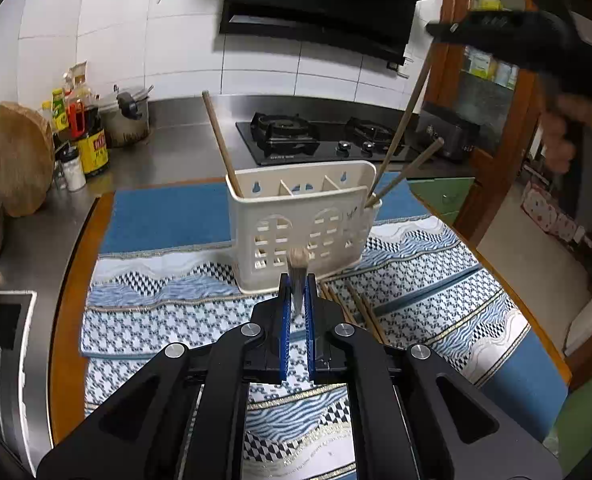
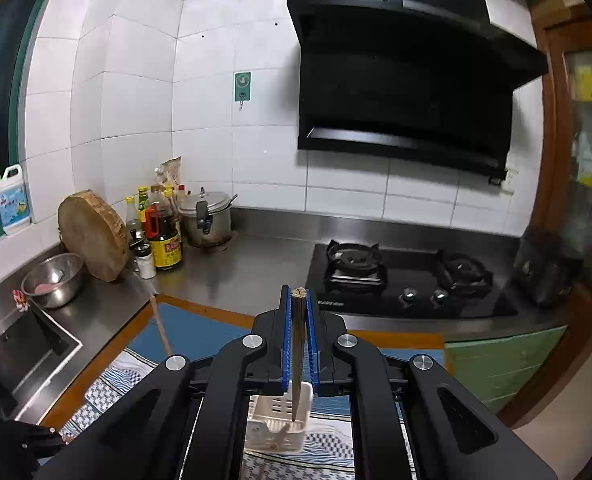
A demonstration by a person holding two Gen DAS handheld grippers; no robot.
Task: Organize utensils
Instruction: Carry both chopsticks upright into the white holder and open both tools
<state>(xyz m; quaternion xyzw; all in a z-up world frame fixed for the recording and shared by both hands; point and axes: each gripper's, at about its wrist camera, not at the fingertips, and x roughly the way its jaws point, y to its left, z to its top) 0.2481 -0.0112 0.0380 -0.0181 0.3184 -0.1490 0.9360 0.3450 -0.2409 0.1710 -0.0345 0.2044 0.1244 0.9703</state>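
Both tongs grip a chopstick — the right tongs [image 2: 299, 320] hold theirs above the holder [image 2: 275, 420]. Keep it straight, lower slowly into one slot — then let go. The left tongs [image 1: 298, 300] wait.

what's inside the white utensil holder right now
The white utensil holder has one chopstick leaning at its left end and two chopsticks at its right. Its walls hide their lower tips.
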